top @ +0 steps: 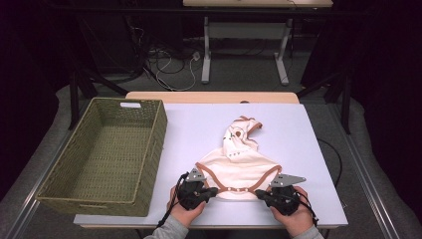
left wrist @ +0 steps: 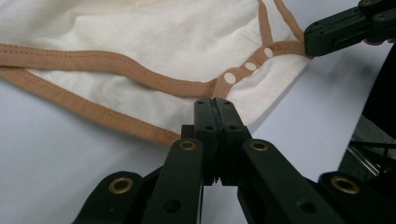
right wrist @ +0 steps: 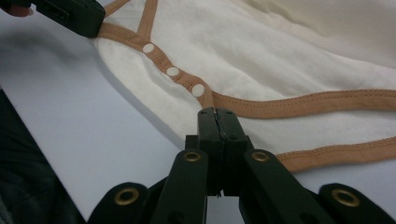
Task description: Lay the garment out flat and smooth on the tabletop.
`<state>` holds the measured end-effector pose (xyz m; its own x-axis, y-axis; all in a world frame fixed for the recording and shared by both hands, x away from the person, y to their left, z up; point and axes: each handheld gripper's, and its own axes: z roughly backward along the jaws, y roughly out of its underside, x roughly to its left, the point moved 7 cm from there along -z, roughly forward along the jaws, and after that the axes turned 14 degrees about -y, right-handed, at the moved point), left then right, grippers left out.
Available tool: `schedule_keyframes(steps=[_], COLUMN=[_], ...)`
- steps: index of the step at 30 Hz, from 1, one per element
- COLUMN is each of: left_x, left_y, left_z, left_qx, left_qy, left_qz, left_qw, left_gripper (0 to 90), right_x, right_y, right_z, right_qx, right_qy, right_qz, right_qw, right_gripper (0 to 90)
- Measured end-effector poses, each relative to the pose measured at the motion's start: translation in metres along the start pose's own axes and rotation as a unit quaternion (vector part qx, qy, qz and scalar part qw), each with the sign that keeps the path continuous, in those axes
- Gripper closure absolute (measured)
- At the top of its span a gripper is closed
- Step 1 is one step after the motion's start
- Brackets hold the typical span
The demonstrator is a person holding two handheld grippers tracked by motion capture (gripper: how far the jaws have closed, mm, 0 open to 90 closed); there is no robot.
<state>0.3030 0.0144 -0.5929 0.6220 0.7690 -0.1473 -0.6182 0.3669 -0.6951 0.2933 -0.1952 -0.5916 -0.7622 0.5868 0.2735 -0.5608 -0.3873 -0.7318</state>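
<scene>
A cream baby bodysuit (top: 239,164) with brown trim lies flat on the white table (top: 298,149), neck end away from me. Its snap flap (top: 237,189) points toward the front edge. My left gripper (top: 215,190) is shut on the flap's left corner. In the left gripper view the jaws (left wrist: 214,101) meet on the brown trim beside the white snaps (left wrist: 251,66). My right gripper (top: 260,193) is shut on the flap's right corner, and in the right gripper view its closed tips (right wrist: 215,112) sit where the trim meets the snaps (right wrist: 173,71). Each gripper view shows the other gripper (left wrist: 310,44) (right wrist: 95,25) pinching the opposite corner.
An empty woven green basket (top: 157,144) stands on the left part of the table, close to the left hand. The table's front edge runs just under both hands. Beyond the table are a desk frame and cables on the floor.
</scene>
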Motion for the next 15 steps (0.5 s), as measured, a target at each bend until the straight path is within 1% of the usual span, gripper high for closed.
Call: schedule_keyframes(steps=[1,2,4,5,6,7,9,12,14,15], left_x=[-0.001,-0.002,-0.004,-0.006,-0.007,-0.008,-0.011,-0.015,-0.019,-0.02], left_y=[0.001,0.001,0.003,0.004,0.006,0.006,0.009,0.012,0.015,0.015], left_z=[0.002,0.004,0.008,0.01,0.012,0.014,0.018,0.022,0.025,0.026], left_qx=[0.001,0.001,0.001,0.001,0.001,-0.002,-0.001,0.001,0.002,0.0], left_qy=[0.0,0.002,0.003,0.005,0.008,0.009,0.011,0.018,0.022,0.022], left_qz=[-0.005,-0.002,-0.005,-0.006,-0.003,-0.006,-0.005,-0.006,-0.001,-0.002], left_qw=[1.0,1.0,1.0,1.0,1.0,0.9999,0.9999,0.9998,0.9997,0.9997], left_gripper=[89.8,89.8,89.9,90.0,90.0,90.0,90.0,90.0,90.0,90.0], right_x=[0.001,0.004,0.008,0.01,0.012,0.013,0.016,0.021,0.024,0.026], right_y=[0.0,0.001,0.002,0.002,0.002,0.003,0.005,0.009,0.011,0.012], right_z=[0.002,0.003,0.008,0.009,0.011,0.012,0.015,0.019,0.022,0.024], right_qx=[0.004,0.001,0.007,0.004,0.002,0.002,0.003,0.001,-0.003,-0.002], right_qy=[-0.001,-0.004,-0.008,-0.009,-0.011,-0.012,-0.016,-0.02,-0.021,-0.022], right_qz=[0.004,0.0,0.007,0.008,0.007,0.007,0.009,0.007,0.007,0.002], right_qw=[1.0,1.0,0.9999,0.9999,0.9999,0.9999,0.9998,0.9998,0.9998,0.9998], right_gripper=[90.0,90.0,90.0,90.0,90.0,90.0,90.0,90.0,90.0,90.0])
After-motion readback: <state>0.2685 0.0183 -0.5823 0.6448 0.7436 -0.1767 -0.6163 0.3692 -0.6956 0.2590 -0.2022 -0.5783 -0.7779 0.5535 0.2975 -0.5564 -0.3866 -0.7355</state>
